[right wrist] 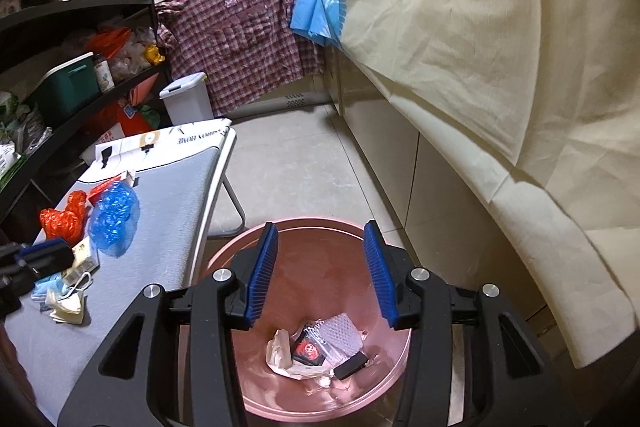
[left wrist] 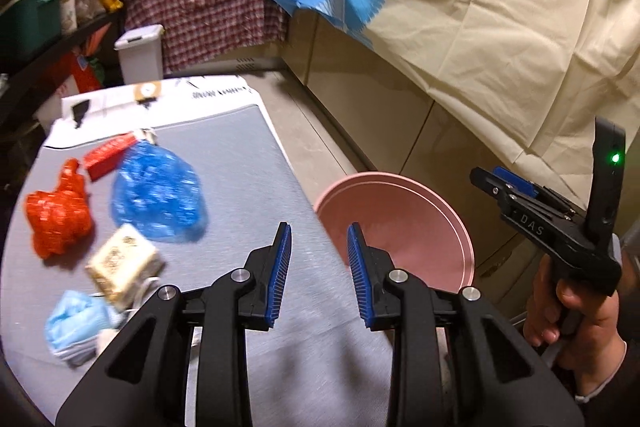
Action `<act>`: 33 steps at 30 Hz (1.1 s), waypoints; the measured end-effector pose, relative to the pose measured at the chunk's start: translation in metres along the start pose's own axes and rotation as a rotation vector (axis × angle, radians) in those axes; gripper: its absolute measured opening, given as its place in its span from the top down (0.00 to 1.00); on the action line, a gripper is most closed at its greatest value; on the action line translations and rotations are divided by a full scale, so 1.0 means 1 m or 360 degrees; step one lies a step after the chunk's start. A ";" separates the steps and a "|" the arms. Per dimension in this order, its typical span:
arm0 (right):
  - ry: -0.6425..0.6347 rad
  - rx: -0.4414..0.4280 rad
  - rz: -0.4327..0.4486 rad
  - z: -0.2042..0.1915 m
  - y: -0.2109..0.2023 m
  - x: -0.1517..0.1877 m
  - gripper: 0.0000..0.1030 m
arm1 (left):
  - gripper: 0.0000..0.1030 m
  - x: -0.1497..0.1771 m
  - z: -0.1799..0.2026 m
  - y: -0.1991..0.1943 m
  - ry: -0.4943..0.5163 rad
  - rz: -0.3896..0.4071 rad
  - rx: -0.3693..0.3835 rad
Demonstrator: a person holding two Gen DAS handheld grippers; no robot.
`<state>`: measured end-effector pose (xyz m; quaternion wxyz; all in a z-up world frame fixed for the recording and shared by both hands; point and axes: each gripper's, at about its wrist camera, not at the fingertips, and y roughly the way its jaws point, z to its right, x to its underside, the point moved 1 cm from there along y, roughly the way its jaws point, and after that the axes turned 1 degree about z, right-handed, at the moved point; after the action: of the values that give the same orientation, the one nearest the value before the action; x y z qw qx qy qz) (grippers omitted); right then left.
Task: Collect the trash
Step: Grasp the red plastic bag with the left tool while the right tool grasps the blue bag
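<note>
Black gripper arms with blue ribbed pads filled the near edge of both views. The left gripper [left wrist: 318, 267] hung with its jaws wide apart and empty above the near right edge of a grey padded board [left wrist: 248, 187]. The right gripper [right wrist: 322, 271] was also wide and empty, held directly over a pink bin [right wrist: 394, 379] on the floor just right of the board.

Trash already lay at the bottom of the bin: crumpled paper, a clear bubbled wrapper and a small dark packet. More waited on the board's left side: a blue plastic bag [left wrist: 156, 191], an orange plastic bag [left wrist: 56, 211], a red box [left wrist: 106, 155] at the far end, a small cream box [left wrist: 124, 267] and a pale blue face mask [left wrist: 76, 323] nearest. Motion blur made the smaller pieces hard to name with confidence.

The task looked partly done, with the next pick probably falling to the left gripper. It would do best to swing left, drop its pads around one piece, perhaps the cream box, close firmly, then release only once fully over the bin's mouth.
</note>
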<state>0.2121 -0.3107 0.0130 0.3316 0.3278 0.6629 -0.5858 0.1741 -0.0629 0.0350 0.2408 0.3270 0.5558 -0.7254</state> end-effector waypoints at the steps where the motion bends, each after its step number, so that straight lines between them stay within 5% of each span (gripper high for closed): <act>1: -0.0009 -0.0005 0.0015 -0.002 -0.005 0.000 0.56 | 0.71 -0.001 -0.007 -0.010 -0.0002 0.0015 -0.0007; 17: -0.0114 -0.0125 0.0064 -0.048 -0.040 -0.001 0.56 | 0.71 -0.020 -0.148 -0.091 -0.0117 0.0157 -0.0266; 25: -0.0142 -0.0279 0.0044 -0.093 -0.028 -0.006 0.56 | 0.72 -0.007 -0.222 -0.078 -0.0376 0.0151 -0.0363; 33: -0.0183 -0.0444 -0.0016 -0.149 0.007 -0.008 0.59 | 0.72 0.006 -0.247 -0.048 -0.0458 0.0071 -0.0377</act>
<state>0.2141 -0.1627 0.0300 0.4084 0.2411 0.7195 -0.5074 0.1865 0.1884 0.0202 0.3707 0.2016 0.5898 -0.6885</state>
